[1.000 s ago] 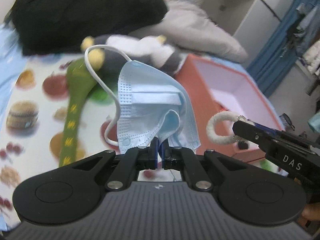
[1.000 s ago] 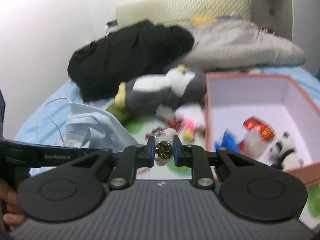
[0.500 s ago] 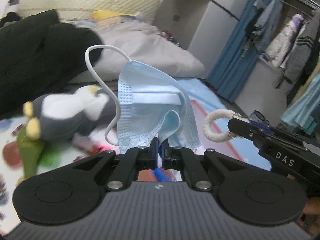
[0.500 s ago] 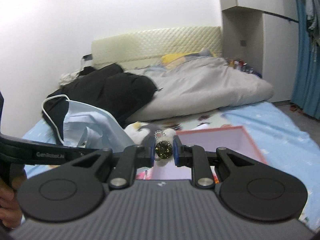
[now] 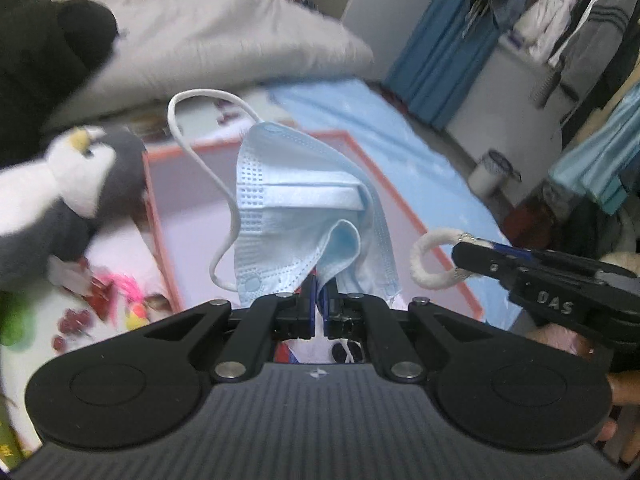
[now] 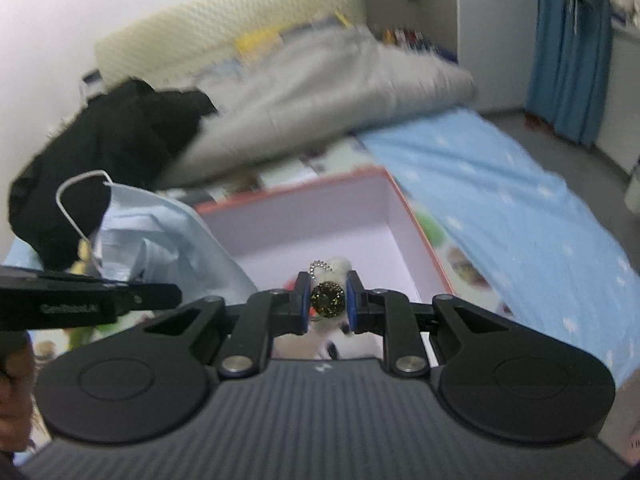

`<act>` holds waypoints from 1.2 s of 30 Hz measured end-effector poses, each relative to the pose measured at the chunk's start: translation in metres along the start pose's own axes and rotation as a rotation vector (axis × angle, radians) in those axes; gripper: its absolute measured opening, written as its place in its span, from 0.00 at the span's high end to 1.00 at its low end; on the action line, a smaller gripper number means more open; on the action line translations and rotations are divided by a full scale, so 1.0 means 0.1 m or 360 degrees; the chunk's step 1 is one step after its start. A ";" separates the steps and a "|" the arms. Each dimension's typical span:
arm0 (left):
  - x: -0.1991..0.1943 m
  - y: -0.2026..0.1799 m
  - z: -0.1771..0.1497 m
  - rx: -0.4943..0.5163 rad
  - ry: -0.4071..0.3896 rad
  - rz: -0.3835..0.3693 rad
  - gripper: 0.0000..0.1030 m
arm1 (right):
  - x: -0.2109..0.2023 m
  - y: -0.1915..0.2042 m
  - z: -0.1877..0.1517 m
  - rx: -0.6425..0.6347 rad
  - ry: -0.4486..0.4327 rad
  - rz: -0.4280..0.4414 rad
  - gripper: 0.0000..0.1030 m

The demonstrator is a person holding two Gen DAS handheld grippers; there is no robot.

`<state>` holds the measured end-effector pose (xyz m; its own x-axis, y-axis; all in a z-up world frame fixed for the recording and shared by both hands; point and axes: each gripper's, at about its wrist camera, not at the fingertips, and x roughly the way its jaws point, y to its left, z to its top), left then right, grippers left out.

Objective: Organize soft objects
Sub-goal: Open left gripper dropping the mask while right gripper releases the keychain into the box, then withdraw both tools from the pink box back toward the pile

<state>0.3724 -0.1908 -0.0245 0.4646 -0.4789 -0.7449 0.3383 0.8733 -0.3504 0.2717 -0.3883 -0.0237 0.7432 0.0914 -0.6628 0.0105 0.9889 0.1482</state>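
Note:
My left gripper is shut on a light blue face mask that stands up above the fingers, its white ear loop curling to the upper left. The mask also shows in the right wrist view. My right gripper is shut on a small white plush keychain with a dark glittery disc and a bead chain. Its white fuzzy loop shows in the left wrist view. Both grippers hang over an open pink-walled box, also in the left wrist view.
A grey and white penguin plush lies left of the box on a fruit-print mat. A grey duvet and black clothing lie behind. Small toys lie in the box bottom. Blue curtains and hanging clothes stand right.
Both grippers have tilted back down towards the box, which now fills the middle of both views. Each keeps its hold on its object.

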 end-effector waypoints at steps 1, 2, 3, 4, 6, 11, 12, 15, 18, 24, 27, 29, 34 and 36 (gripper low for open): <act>0.08 0.00 -0.01 -0.0007 0.0032 0.0000 0.96 | 0.08 -0.05 -0.04 0.0008 0.0035 -0.0024 0.79; 0.16 0.00 -0.01 -0.0006 0.0072 -0.0004 0.96 | 0.15 -0.07 -0.09 0.0011 0.0066 -0.0045 0.79; 0.24 0.00 -0.01 -0.0003 0.0110 -0.0008 0.96 | 0.21 -0.11 -0.12 0.0020 0.0095 -0.0054 0.79; 0.32 0.02 -0.01 -0.0005 0.0141 -0.0005 0.96 | 0.28 -0.15 -0.16 0.0038 0.0128 -0.0057 0.79; 0.47 0.02 -0.01 0.0011 0.0188 0.0008 0.96 | 0.42 -0.24 -0.25 0.0093 0.0191 -0.0056 0.79; 0.63 0.02 -0.06 0.0026 0.0234 0.0032 0.96 | 0.55 -0.33 -0.39 0.0137 0.0252 -0.0053 0.78; 0.65 0.01 -0.06 0.0029 0.0237 0.0037 0.96 | 0.55 -0.34 -0.40 0.0144 0.0254 -0.0049 0.78; 0.67 -0.02 -0.05 0.0043 0.0258 0.0054 0.82 | 0.55 -0.36 -0.37 0.0160 0.0244 -0.0038 0.75; 0.63 -0.02 -0.06 0.0036 0.0224 0.0069 0.60 | 0.49 -0.35 -0.33 0.0161 0.0217 -0.0022 0.65; 0.36 -0.06 -0.05 0.0098 0.0085 0.0110 0.60 | 0.25 -0.26 -0.25 0.0117 0.0085 -0.0032 0.65; 0.16 -0.09 -0.03 0.0118 0.0001 0.0112 0.60 | 0.10 -0.18 -0.19 0.0093 0.0002 -0.0026 0.65; 0.01 -0.10 -0.03 0.0132 -0.0060 0.0113 0.60 | -0.01 -0.12 -0.16 0.0074 -0.0051 -0.0016 0.65; -0.36 -0.14 -0.07 0.0155 -0.0190 0.0100 0.60 | -0.29 0.06 -0.10 0.0023 -0.0183 0.0017 0.65; -0.49 -0.14 -0.10 0.0159 -0.0236 0.0092 0.60 | -0.39 0.14 -0.09 0.0003 -0.0230 0.0040 0.65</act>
<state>0.3366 -0.1787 0.0111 0.5985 -0.4424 -0.6679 0.3835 0.8902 -0.2460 0.2367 -0.3771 -0.0022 0.8319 0.0985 -0.5460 -0.0084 0.9863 0.1650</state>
